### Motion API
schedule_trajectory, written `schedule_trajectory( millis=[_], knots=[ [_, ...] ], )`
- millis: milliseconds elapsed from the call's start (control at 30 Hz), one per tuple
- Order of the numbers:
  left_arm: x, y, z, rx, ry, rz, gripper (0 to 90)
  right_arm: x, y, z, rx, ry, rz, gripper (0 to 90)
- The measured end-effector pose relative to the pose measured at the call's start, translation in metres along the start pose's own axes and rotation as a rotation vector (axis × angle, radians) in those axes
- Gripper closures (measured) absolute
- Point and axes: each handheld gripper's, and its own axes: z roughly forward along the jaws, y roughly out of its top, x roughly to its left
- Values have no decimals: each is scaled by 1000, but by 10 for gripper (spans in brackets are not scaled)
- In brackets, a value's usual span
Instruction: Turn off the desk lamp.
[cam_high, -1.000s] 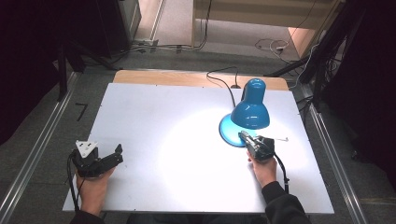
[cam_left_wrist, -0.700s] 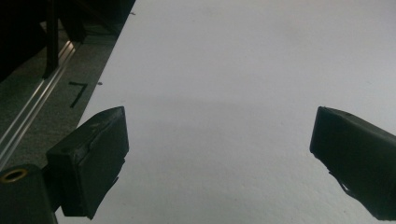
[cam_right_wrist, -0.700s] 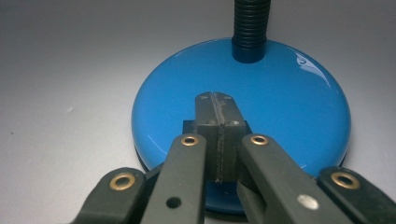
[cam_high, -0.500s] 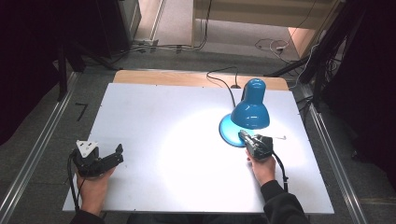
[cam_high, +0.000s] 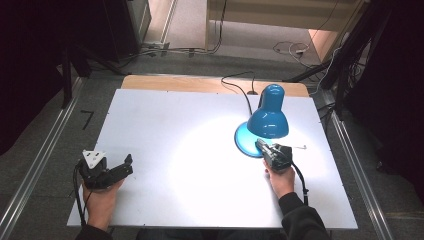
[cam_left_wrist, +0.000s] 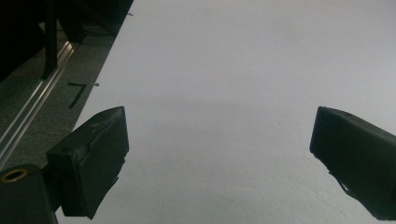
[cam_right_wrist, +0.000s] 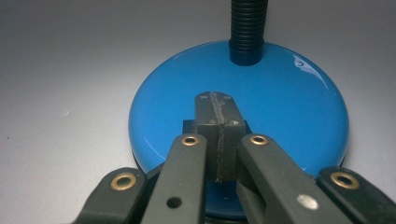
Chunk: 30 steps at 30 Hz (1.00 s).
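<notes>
The right gripper (cam_right_wrist: 215, 100), jaws closed with nothing between, pressed on the lamp base (cam_right_wrist: 280, 116), probably at its switch; the left gripper (cam_left_wrist: 219, 154) was open; next, lifting away seemed needed.

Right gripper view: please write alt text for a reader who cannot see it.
The right gripper, jaws shut together, rests its tips over the round glossy blue lamp base. A black ribbed flexible neck rises from the base, which stands on a white table.
</notes>
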Motion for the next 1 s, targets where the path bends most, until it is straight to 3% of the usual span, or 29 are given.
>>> schedule_trajectory(
  millis=[467, 1000],
  knots=[
    [-1, 1, 1, 1, -7, 1, 54, -1, 3, 4, 7, -16, 26, 882],
    [2, 1, 1, 4, -9, -17, 54, -8, 4, 4, 4, 13, 73, 879]
  ],
)
